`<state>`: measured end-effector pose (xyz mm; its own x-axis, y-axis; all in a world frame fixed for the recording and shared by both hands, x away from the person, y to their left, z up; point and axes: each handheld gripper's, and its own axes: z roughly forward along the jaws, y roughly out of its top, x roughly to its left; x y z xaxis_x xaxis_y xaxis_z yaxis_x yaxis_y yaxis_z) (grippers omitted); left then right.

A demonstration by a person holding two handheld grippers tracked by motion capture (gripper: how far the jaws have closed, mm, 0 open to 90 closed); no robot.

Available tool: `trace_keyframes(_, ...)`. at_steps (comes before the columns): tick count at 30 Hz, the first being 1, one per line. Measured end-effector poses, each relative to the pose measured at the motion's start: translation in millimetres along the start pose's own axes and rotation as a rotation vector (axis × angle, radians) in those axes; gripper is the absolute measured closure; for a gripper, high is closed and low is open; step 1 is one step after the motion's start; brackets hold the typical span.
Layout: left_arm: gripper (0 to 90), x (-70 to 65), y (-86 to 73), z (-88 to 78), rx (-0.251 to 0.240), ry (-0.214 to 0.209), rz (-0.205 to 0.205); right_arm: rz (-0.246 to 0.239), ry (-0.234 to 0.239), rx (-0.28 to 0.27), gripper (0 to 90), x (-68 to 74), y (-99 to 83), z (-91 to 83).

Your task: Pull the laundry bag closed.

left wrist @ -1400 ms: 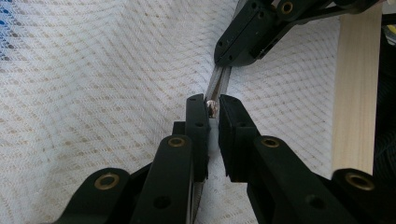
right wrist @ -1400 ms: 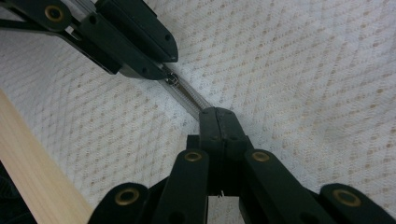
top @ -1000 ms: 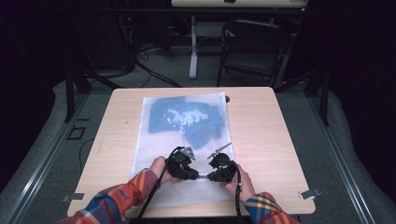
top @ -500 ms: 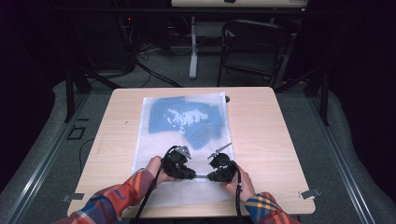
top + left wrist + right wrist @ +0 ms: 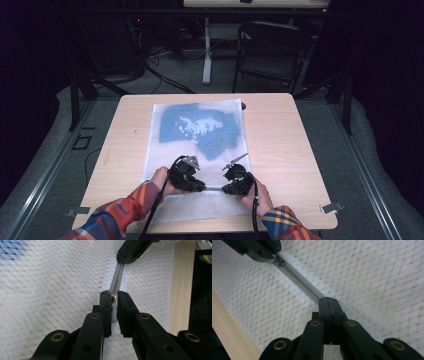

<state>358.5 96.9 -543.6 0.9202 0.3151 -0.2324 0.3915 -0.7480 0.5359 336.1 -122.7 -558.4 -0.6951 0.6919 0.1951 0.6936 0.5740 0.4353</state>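
Here, a white mesh bag lies flat on the tabletop, running from the far middle down to the near edge, with a blue garment showing through its far half. At the left, a hand in a plaid sleeve holds the left claw low over the near part of the bag. In the left gripper view that claw is clenched on the zip pull, a small metal piece pinched between the jaw tips, with the grey zip running away from it to the other claw. To the right, just beside it, the right claw also sits on the bag's near part, the two pointing toward each other. In the right gripper view its claw is clenched on the zip and the mesh around it, and the zip runs on to the left claw, where the pull shows. A strip of bare tabletop lies beside the bag there.
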Motion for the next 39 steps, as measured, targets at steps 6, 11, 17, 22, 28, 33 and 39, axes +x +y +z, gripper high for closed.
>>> trace_keyframes(6,82.8,1.1,-4.9,-4.9,-0.001,0.008,-0.006,-0.003,0.004,0.003,90.0,-0.6,0.1,-0.2)
trace_keyframes(11,82.8,2.1,-8.1,-8.5,-0.005,-0.001,-0.007,-0.002,0.005,0.002,90.0,-0.7,-0.1,-0.2)
trace_keyframes(17,82.8,3.1,-12.3,-13.1,-0.005,0.016,-0.021,-0.003,0.005,0.003,90.0,-0.7,0.0,-0.2)
trace_keyframes(22,82.8,4.2,-16.6,-17.9,-0.007,0.016,-0.033,-0.003,0.004,0.003,90.0,-0.5,0.0,-0.2)
trace_keyframes(28,82.8,6.3,-22.4,-24.6,-0.017,0.021,-0.038,-0.010,0.004,0.004,90.0,-0.7,0.0,-0.2)
trace_keyframes(33,82.8,7.4,-27.7,-29.2,-0.017,0.025,-0.047,-0.008,0.005,-0.003,90.0,-0.8,-0.3,0.2)
trace_keyframes(39,82.8,11.6,-37.4,-38.5,-0.033,0.024,-0.066,-0.006,0.005,-0.004,90.0,-0.8,-0.4,0.2)
